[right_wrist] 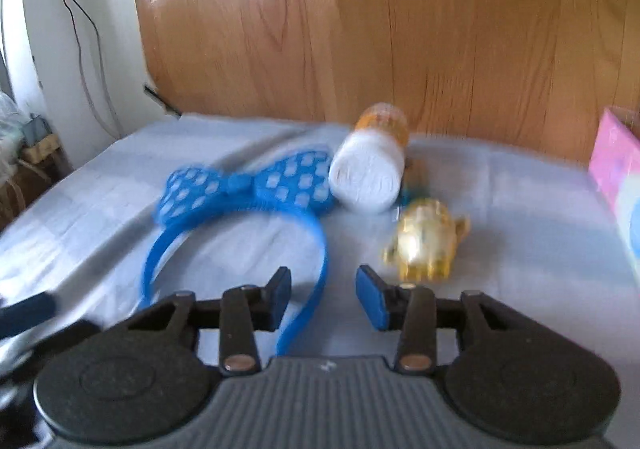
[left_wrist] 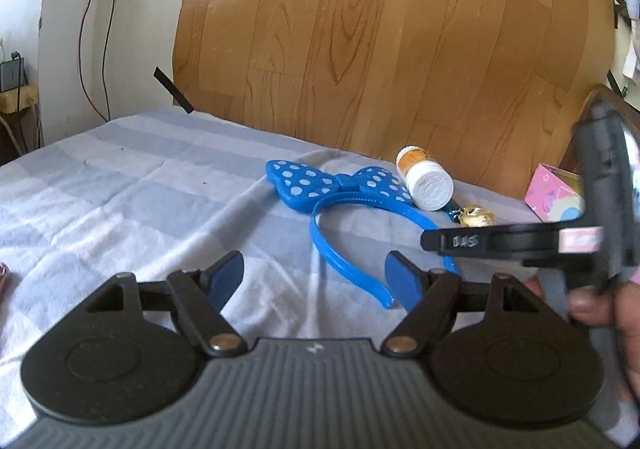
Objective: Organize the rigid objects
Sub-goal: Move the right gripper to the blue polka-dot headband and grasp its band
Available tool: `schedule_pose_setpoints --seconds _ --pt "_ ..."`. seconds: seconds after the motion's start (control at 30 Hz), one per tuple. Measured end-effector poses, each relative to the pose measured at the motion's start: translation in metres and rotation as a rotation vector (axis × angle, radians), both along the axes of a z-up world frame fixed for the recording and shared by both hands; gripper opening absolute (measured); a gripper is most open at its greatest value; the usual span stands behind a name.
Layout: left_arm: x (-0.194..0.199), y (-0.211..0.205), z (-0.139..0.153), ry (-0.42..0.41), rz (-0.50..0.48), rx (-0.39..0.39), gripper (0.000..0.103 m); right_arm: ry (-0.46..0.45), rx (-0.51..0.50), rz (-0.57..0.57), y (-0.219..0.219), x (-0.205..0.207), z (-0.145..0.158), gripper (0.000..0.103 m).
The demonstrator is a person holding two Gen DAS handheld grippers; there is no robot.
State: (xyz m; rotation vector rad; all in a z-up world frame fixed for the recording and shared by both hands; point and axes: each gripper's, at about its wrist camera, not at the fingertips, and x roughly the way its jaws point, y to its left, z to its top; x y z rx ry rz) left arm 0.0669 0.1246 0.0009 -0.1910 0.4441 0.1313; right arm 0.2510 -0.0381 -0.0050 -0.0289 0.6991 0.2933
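1. The things lie on a bed (left_wrist: 120, 185) covered by a pale blue-and-white checked blanket, with a wood-grain panel (left_wrist: 380, 29) standing along its far edge.
2. A blue headband (left_wrist: 340, 253) with a white-dotted bow lies near the far edge, its open ends turned toward the cameras.
3. A white-capped bottle (left_wrist: 426, 179) with an orange label lies on its side, touching the bow's right tip; raised marks on the cap are too small to read.
4. A small golden figure (right_wrist: 426, 241) on a teal strap lies just beside the bottle, nearer the cameras.
5. A pink box (left_wrist: 554, 193) stands at the bed's right edge; its print is blurred.
6. The left claw (left_wrist: 314, 281) is released, its blue pads wide apart and empty, one end of the headband just ahead of its right pad.
7. The right claw (right_wrist: 324, 299) is released too, narrower; the headband's right arm passes between its pads, touching neither.
8. In the left wrist view, the right tool shows short pale lettering on its black side, unreadable, and a hand (left_wrist: 600, 313) holding it.
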Motion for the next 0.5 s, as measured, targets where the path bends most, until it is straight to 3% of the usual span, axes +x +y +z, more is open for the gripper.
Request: schedule_pose_setpoints --seconds 0.03,0.23,0.37,0.5 --pt "0.000 0.002 -0.001 0.001 0.000 -0.003 0.079 -0.022 -0.032 0.006 0.004 -0.002 -0.001 0.010" --pt "0.007 -0.002 -0.002 0.035 -0.006 0.021 0.078 -0.051 -0.082 0.040 0.012 -0.047 0.001 0.006" --pt "0.010 -0.013 -0.005 0.073 -0.026 0.091 0.053 -0.086 -0.082 0.041 0.002 -0.092 0.001 0.007" --pt "0.004 -0.035 -0.006 0.088 -0.140 0.163 0.049 -0.055 0.007 0.000 -0.038 -0.127 0.004 0.009"
